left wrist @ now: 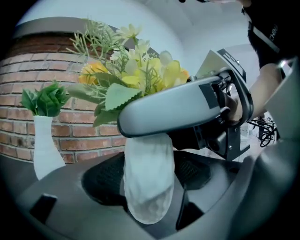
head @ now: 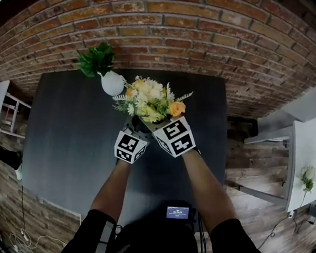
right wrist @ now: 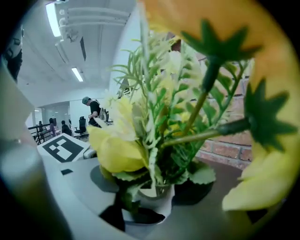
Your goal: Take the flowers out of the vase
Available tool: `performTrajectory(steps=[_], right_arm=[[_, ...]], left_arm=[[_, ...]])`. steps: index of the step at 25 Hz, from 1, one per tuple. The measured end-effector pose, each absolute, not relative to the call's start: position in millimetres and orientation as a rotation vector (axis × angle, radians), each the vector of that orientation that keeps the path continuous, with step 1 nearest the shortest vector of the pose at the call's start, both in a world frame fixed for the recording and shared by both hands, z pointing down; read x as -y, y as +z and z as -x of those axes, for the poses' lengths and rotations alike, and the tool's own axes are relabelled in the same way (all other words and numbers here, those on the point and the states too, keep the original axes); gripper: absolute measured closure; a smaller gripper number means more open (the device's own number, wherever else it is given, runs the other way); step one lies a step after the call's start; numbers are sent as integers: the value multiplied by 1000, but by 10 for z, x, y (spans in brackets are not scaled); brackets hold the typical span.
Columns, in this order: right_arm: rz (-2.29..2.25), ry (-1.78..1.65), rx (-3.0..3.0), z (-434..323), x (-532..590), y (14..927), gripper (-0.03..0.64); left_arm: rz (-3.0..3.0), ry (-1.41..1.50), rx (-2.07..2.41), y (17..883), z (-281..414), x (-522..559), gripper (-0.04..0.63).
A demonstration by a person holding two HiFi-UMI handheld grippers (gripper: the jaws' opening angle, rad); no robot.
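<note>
A bouquet of yellow, cream and orange flowers (head: 150, 100) stands in a slim white vase (left wrist: 148, 183) on the dark table (head: 65, 143). My left gripper (head: 137, 128) is shut on that vase, one dark pad against each side. From the right, my right gripper (head: 157, 123) reaches in at the vase mouth (right wrist: 154, 197). It is open: the green stems (right wrist: 152, 173) and leaves stand between its jaws, and I see no pad pressing on them. In the left gripper view the right gripper's grey body (left wrist: 187, 110) crosses just above the vase, under the blooms (left wrist: 140, 70).
A second white vase (head: 112, 83) with green leaves stands just behind the bouquet, near the brick wall (head: 192, 20); it also shows in the left gripper view, the second vase (left wrist: 44, 145) at the left. The table's right edge (head: 227, 122) is close to my right arm.
</note>
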State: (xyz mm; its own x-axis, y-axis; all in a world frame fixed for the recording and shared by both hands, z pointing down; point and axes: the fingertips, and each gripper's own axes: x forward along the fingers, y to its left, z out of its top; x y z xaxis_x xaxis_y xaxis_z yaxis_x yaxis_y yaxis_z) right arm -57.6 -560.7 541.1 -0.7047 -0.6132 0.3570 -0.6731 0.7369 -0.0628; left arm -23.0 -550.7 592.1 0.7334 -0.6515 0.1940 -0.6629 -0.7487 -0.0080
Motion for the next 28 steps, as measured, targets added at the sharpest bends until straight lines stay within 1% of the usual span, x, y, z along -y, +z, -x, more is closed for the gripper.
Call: performTrajectory(steps=[9, 15, 20, 22, 28], right_arm=[[-1033, 255, 2698, 526, 5638, 5185, 355], [-1053, 259, 2721, 455, 5648, 5006, 407], [-1081, 261, 2735, 371, 5671, 4860, 490], [-1096, 262, 2733, 347, 5684, 4823, 532], [-1087, 235, 2747, 379, 5674, 4674, 545]], left_arm=[[-2884, 305, 1080, 5914, 206, 5511, 267], [-2868, 314, 1081, 5931, 228, 5506, 267], [-2875, 328, 1072, 5927, 246, 5522, 267], [-2871, 329, 1073, 5935, 266, 5520, 267], [-2868, 349, 1069, 5948, 312, 5527, 265]])
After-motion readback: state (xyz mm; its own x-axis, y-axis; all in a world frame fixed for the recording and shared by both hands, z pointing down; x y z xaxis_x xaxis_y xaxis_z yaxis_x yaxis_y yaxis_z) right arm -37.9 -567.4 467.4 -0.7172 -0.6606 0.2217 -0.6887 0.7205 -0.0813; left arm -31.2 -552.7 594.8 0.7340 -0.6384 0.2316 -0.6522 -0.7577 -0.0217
